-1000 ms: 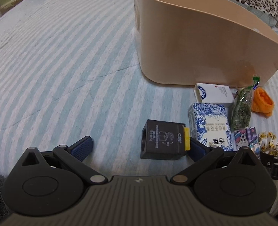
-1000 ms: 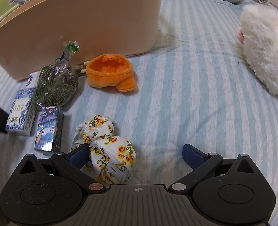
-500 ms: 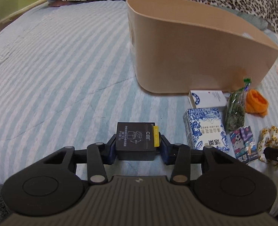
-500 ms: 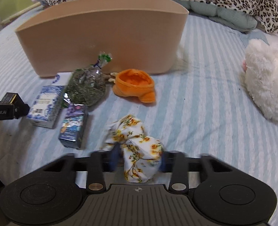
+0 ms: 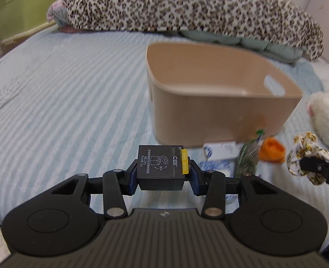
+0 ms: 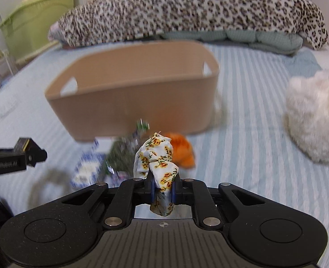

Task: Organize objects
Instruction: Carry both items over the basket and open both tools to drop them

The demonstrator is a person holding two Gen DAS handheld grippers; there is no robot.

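Left tool (image 5: 161, 174) is clenched on a small black box (image 5: 160, 167) with a yellow strip on its right side, its blue pads pressing the box from both sides and holding it clear above the striped bed (image 5: 70, 102). Right tool (image 6: 162, 189) is clenched on a bundle of white cloth with yellow flowers (image 6: 157, 163), which stands up between the pads and hangs a little below them; in the left wrist view the same bundle shows at the right edge, pinched in the other tool's tip.

Beyond both tools sits a tan bin (image 5: 209, 107) with cut-out handles in its end walls, open side up, on the far half of the bed. On the sheet just in front of its near wall lie the remaining things, blurred: a white box (image 5: 220, 149) closest to the wall, a blue-and-white patterned box (image 6: 86, 167), a clear bag of green dried leaves (image 6: 122, 154) with a green tie, and an orange plush piece (image 5: 272, 150) to the right of the bag. A fluffy white soft toy (image 6: 314, 116) rests on the bed well to the right of the bin. At the far end a leopard-print blanket (image 6: 186, 9) is heaped over a pale green quilt (image 6: 253, 38), and a green storage box (image 6: 35, 20) stands at far left off the bed.
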